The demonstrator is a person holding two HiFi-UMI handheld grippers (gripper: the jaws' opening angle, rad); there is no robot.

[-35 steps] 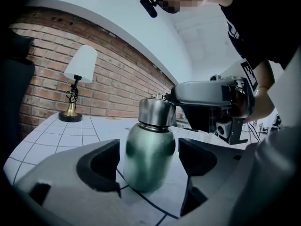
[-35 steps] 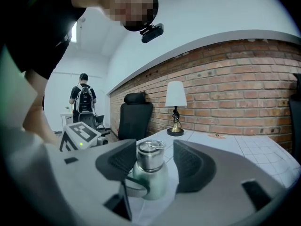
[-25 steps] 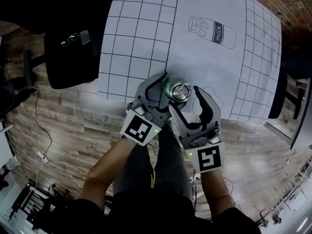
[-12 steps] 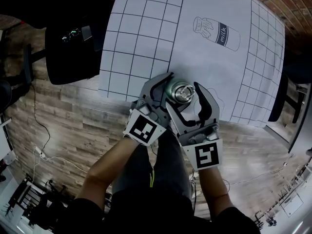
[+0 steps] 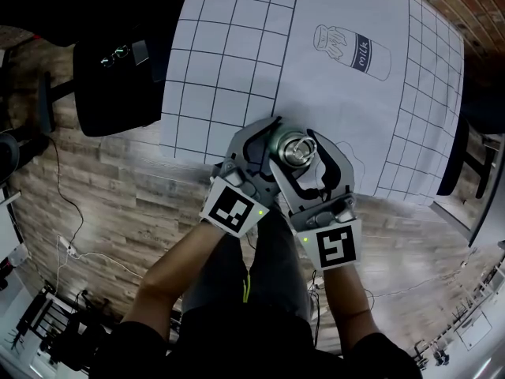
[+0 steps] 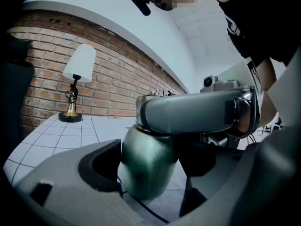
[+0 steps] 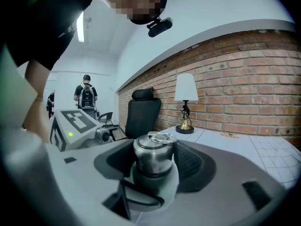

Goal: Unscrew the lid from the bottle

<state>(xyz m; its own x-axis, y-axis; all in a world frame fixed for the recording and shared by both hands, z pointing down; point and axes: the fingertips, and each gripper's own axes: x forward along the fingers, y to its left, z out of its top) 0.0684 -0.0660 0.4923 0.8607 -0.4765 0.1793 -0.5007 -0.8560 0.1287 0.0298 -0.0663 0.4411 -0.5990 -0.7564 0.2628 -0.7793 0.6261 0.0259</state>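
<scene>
The lid (image 7: 154, 149) still sits on the bottle (image 6: 148, 168), at the near edge of the counter (image 5: 237, 54), so we judge most of the unscrewing remains. Our left tool (image 5: 268, 150) clamps the green body; our right tool (image 7: 155, 166), jaws just closing, rings the lid without pressing yet. Only the left tool view shows that body

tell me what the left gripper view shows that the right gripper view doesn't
Only the left gripper view: the whole green side of the bottle, held in the left gripper, with a jaw of the right gripper hiding its top. Only the right gripper view: the silver lid between that gripper's jaws, which have just been closing but aren't pressing it, a black chair, a person with a backpack. Both: the bottle, lamp and brick wall.
</scene>
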